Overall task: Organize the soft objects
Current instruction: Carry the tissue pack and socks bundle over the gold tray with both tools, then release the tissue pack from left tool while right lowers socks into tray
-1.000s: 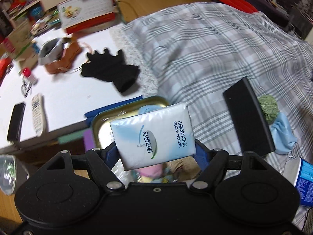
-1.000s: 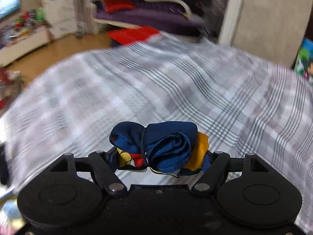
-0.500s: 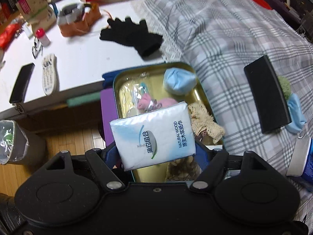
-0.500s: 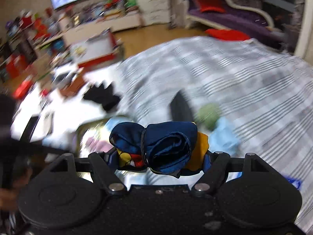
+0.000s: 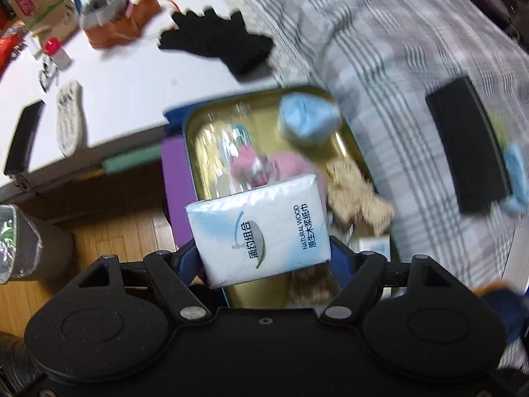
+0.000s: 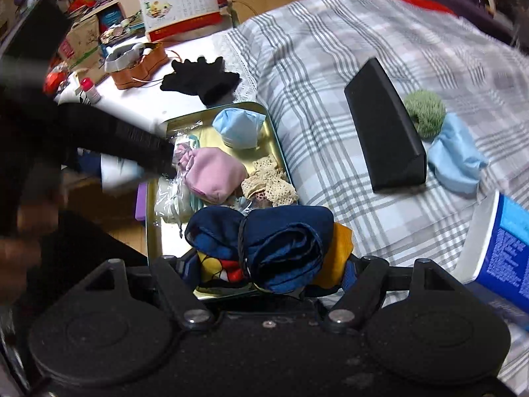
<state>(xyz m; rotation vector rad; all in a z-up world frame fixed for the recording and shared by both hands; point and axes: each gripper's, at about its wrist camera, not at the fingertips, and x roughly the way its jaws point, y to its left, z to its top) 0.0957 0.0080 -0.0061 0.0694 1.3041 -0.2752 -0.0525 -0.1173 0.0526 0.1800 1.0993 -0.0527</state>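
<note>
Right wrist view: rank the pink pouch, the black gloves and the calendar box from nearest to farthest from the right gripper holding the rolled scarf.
From the right gripper, shut on the rolled scarf:
1. Pink pouch, inside the gold tin, just beyond the scarf.
2. Black gloves, on the white table past the tin.
3. Calendar box, at the table's far end.

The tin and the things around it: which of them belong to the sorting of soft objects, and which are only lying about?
Belong to the job:
gold tin
tissue pack, in the left gripper
blue cloth bundle, in the right gripper
pink pouch
green scrunchie

Lying about:
remote control
black wedge
red-capped bottle
</note>
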